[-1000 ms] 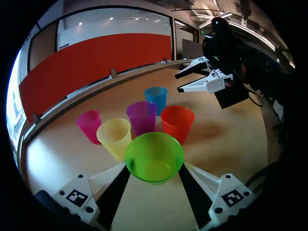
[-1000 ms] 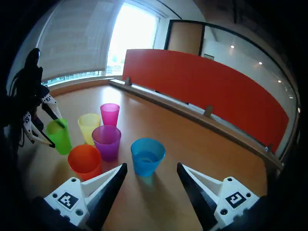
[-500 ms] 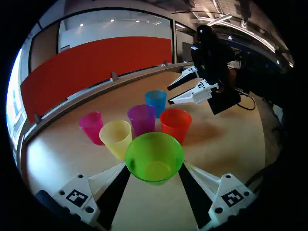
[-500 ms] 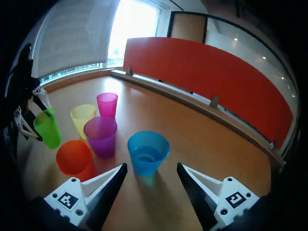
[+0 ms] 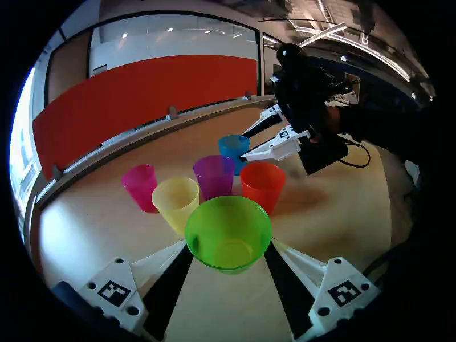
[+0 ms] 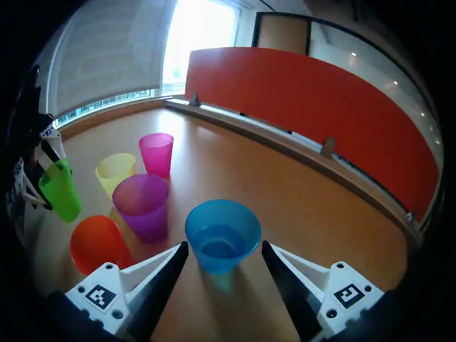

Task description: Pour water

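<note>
The right gripper (image 6: 224, 244) is spread around the blue cup (image 6: 222, 228) at six o'clock on the table (image 6: 319, 228), apparently not touching it. The cup seems to hold water. Closing off-centre could knock it into the purple cup (image 6: 141, 205) at ten o'clock. The left gripper (image 5: 228, 241) clamps the green cup (image 5: 228, 225), which could slip.

Light wood table (image 5: 342, 211) w/ a red panel (image 5: 142, 97) running along its far edge. 5 plastic cups stand upright on it, bunched close. The pink cup (image 5: 139, 185) and yellow cup (image 5: 175, 202) are side by side. The purple cup (image 5: 214, 174) is approx. mid-group, w/ the orange cup (image 5: 262, 183) just beside it. The blue cup (image 6: 222, 236) sits at the far end from the pink one and has a bit of water in the bottom.
</note>
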A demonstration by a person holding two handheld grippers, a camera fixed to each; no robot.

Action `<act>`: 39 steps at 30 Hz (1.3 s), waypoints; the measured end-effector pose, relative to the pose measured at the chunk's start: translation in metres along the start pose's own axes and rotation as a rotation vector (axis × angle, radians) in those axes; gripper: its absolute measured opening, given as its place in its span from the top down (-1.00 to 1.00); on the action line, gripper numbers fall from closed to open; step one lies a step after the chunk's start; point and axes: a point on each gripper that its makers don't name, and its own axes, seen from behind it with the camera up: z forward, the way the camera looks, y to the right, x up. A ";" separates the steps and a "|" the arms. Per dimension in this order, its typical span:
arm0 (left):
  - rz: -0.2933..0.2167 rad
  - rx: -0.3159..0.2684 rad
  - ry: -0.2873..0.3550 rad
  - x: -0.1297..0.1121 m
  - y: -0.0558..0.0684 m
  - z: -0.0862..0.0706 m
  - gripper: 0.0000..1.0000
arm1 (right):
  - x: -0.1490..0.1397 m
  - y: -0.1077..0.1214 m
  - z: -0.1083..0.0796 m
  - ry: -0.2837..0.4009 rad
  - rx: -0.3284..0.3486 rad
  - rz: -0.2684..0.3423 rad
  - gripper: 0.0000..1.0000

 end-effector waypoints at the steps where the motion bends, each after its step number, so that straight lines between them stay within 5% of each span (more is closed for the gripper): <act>1: 0.000 0.000 0.000 0.000 0.000 -0.001 -0.67 | 0.000 0.000 0.002 0.000 0.002 0.000 -1.00; 17: -0.002 0.004 0.012 0.005 -0.001 -0.008 -0.67 | 0.008 -0.002 0.014 0.013 0.010 0.006 -0.87; 39: -0.033 0.025 0.039 0.010 -0.010 -0.009 -0.67 | 0.027 -0.004 0.003 0.111 0.007 0.055 -0.84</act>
